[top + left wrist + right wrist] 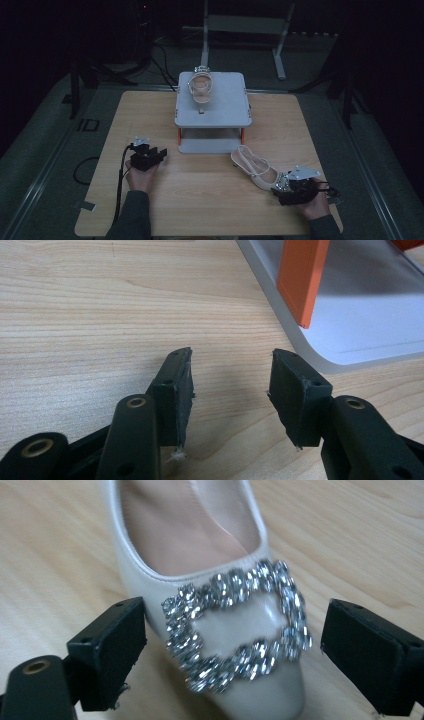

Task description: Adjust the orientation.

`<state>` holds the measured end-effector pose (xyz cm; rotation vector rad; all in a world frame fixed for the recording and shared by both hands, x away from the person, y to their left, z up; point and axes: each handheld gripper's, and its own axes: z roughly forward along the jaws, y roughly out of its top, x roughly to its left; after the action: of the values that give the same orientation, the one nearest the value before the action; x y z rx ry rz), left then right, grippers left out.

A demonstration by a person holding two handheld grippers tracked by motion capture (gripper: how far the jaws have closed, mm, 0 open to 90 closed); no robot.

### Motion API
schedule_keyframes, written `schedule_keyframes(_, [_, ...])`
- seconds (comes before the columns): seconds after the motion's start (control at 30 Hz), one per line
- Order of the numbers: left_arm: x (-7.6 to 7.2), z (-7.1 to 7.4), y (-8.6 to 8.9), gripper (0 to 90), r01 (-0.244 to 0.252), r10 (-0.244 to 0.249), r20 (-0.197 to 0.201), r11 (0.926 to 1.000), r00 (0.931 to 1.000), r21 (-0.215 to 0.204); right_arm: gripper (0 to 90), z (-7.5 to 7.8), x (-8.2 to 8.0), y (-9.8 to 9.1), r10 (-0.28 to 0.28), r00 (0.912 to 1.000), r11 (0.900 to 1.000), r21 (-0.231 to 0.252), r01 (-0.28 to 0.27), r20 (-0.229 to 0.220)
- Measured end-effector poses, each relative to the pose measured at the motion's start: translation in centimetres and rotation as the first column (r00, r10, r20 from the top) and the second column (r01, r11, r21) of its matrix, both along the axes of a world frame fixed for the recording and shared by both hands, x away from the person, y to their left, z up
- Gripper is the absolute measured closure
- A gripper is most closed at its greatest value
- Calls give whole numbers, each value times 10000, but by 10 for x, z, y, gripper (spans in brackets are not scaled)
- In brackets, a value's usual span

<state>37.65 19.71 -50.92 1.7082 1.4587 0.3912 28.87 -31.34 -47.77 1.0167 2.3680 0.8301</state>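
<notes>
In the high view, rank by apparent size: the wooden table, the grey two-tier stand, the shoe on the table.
1. wooden table
2. grey two-tier stand
3. shoe on the table, clearly the smallest

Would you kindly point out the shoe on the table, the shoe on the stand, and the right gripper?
shoe on the table (235, 625), right gripper view, rhinestone buckle on its toe.
shoe on the stand (201, 86), high view, its insole.
right gripper (232, 645), right gripper view, midway between its open jaws.
</notes>
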Motion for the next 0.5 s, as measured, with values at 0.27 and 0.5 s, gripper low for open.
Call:
schedule_keyframes(0.27, [0,0,0,520,-7,7,6,10000,10000,-20,110,1,24,-19,-832,9965,9964,152,832,-51])
schedule_keyframes(0.5, [0,0,0,521,-15,15,14,10000,10000,-44,145,2,49,-28,-1833,9830,9827,253,1834,-68])
